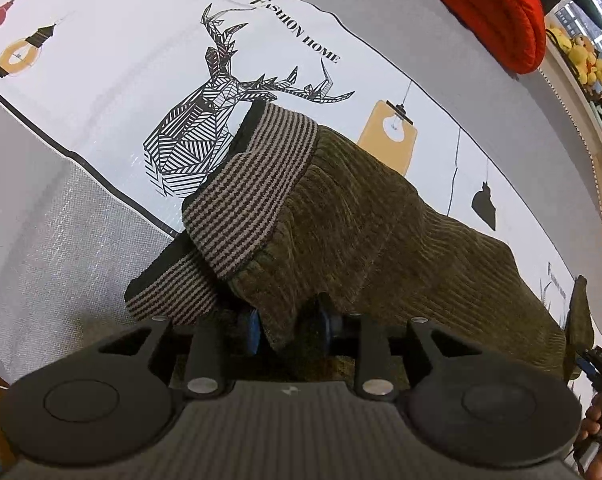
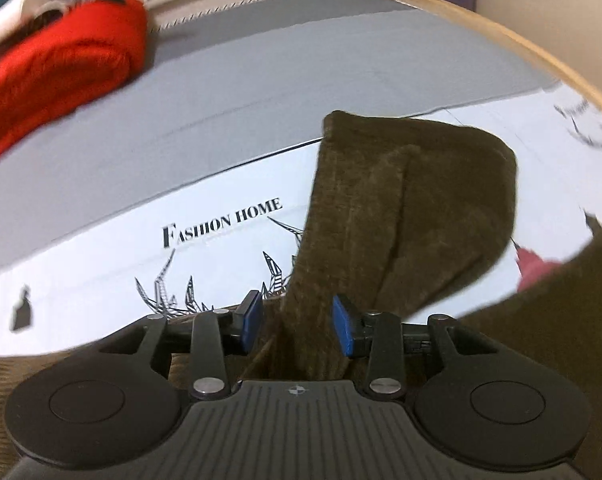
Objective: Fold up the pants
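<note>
Olive corduroy pants point(image 1: 361, 220) with striped knit cuffs point(image 1: 257, 184) lie bunched on a white printed sheet point(image 1: 101, 80). My left gripper point(image 1: 289, 326) points down at the pants near the cuffs. Its blue pads stand apart, with a fold of cloth loose between them. In the right wrist view, a raised fold of the pants point(image 2: 413, 208) runs up from my right gripper point(image 2: 297, 326). Its blue pads point(image 2: 343, 332) are spread, and the cloth sits between them without being pinched. The right gripper's tip and a hand point(image 1: 599, 400) show at the right edge of the left wrist view.
A red knit garment point(image 1: 489, 8) point(image 2: 61, 64) lies on the grey mattress point(image 2: 301, 72) beyond the sheet. Plush toys point(image 1: 585, 60) sit on a shelf past it. A wooden bed edge point(image 2: 501, 36) curves along the far right.
</note>
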The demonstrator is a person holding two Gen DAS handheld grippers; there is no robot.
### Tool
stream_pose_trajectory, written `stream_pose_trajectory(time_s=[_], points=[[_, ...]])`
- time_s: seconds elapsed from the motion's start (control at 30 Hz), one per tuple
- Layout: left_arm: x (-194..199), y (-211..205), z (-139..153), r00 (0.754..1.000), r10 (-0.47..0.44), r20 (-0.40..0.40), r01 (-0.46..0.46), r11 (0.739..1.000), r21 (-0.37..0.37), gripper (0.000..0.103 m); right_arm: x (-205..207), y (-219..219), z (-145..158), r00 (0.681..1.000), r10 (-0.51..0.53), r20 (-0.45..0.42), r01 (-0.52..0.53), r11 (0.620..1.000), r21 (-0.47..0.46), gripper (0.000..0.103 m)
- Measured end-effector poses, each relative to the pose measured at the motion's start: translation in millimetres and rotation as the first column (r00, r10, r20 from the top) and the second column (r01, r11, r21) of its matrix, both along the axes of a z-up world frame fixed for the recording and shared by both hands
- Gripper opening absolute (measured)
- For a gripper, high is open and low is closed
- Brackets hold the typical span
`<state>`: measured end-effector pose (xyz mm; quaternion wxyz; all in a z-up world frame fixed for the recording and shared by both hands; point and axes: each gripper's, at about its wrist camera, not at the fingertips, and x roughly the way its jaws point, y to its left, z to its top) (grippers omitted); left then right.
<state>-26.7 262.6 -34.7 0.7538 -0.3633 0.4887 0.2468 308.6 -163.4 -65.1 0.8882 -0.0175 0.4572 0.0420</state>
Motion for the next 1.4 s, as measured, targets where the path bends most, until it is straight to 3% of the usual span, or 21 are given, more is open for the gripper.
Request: stream_pose_trajectory(time_s=[0.07,0.13,0.17,0.2,0.27,0.4,0.57,0.63,0.7,0.77,0.9,1.03,1.1,1.27,1.4], points=[[1.8,-1.5,0.3,1.000,-0.004,-0.007,0.004,1.000,0.009,0.030,3.1,11.5,-8.1,1.000,0.005,0.013,-0.003,0.990,-0.144,0.040],[2.8,-2.0,0.4,1.000,-0.003,-0.011,0.003,1.000,0.012,0.030,1.8,14.1,-14.2,1.000,0.013,0.021,-0.008,0.978,-0.207,0.036],[3.1,-2.0,0.7,1.000,-0.001,-0.012,0.001,1.000,0.013,0.030,1.3,12.0,-13.5,1.000,0.012,0.029,-0.006,0.981,-0.192,0.017],[3.2,-2.2,1.3,1.000,0.001,-0.012,-0.001,1.000,0.012,0.030,0.7,8.9,-11.5,1.000,0.008,0.030,-0.003,0.985,-0.170,0.006],[2.7,-2.6,2.9,1.000,0.008,-0.009,-0.008,1.000,0.014,0.029,-4.5,-0.4,-1.4,0.998,-0.019,0.064,0.029,0.989,-0.147,0.007],[0.7,-9.3,14.2,1.000,-0.016,0.021,0.015,0.998,0.062,0.014,-36.7,-36.7,41.6,0.978,-0.078,0.192,0.095,0.992,-0.077,0.006],[-11.3,-22.9,31.1,0.989,-0.110,0.097,0.096,0.986,0.139,0.011,-101.9,-108.3,85.3,0.956,-0.144,0.256,0.136,0.990,0.048,0.005],[-18.6,-23.7,32.1,0.986,-0.137,0.093,0.121,0.980,0.158,0.011,-122.8,-128.9,79.2,0.976,-0.112,0.187,0.102,0.993,0.061,0.006],[-23.2,-18.2,28.0,0.986,-0.152,0.066,0.140,0.978,0.156,0.012,-140.0,-143.6,55.4,0.999,-0.035,0.014,0.034,0.998,0.044,0.006],[-26.5,-8.3,18.9,0.988,-0.153,0.039,0.148,0.984,0.100,0.012,-151.0,-164.1,33.9,0.989,-0.059,-0.134,0.064,0.997,0.032,0.006],[-27.6,3.0,11.3,0.994,-0.102,0.031,0.100,0.994,0.045,0.016,-158.4,-197.3,50.6,0.987,-0.164,0.003,0.163,0.984,0.072,0.007],[-20.9,1.8,9.0,0.998,-0.053,0.019,0.052,0.998,0.027,0.028,-149.0,-210.7,53.3,0.967,-0.252,0.033,0.244,0.955,0.167,0.030],[-17.3,-0.3,9.0,0.999,-0.041,0.013,0.041,0.999,0.031,0.036,-139.7,-199.4,52.3,0.973,-0.221,0.066,0.208,0.965,0.159,0.032],[-10.9,-2.5,6.7,0.999,-0.042,-0.004,0.042,0.999,0.035,0.045,-111.1,-137.5,40.4,0.991,0.009,0.136,-0.002,0.999,-0.049,0.042],[-7.0,-0.1,2.4,0.999,-0.048,-0.019,0.049,0.999,0.023,0.050,-90.4,-88.5,15.1,0.983,0.170,0.077,-0.149,0.962,-0.228,0.047]])
